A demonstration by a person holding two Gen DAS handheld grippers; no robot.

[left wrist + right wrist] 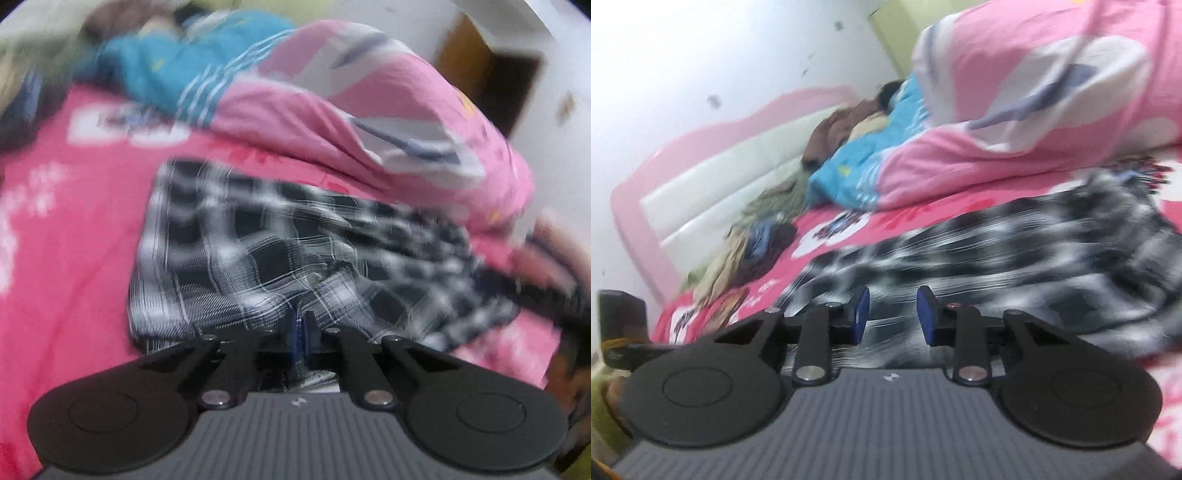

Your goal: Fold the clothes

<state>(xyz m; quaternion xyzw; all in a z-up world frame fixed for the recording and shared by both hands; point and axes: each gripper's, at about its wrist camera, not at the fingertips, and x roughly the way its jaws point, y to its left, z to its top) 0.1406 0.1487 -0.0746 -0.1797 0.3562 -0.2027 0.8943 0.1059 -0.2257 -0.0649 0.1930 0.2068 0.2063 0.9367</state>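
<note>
Checked shirt (280, 251) pinched in left gripper (300, 325), on pink bedsheet (74, 258).

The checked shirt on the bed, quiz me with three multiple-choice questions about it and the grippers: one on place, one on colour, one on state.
1. Where does the checked shirt lie?
A. on the pink bedsheet
B. on the floor
C. on a chair

2. What colours is the shirt?
A. red and yellow
B. black and white
C. plain green

3. How does the left hand-held gripper stand?
A. wide open, away from the cloth
B. out of view
C. shut on the shirt's near edge

Answers:
1 A, the pink sheet shows around the shirt in both views.
2 B, the dark and white checks are plain despite the blur.
3 C, its blue pads meet with cloth pinched between them, while the right hand-held gripper shows a gap.
</note>
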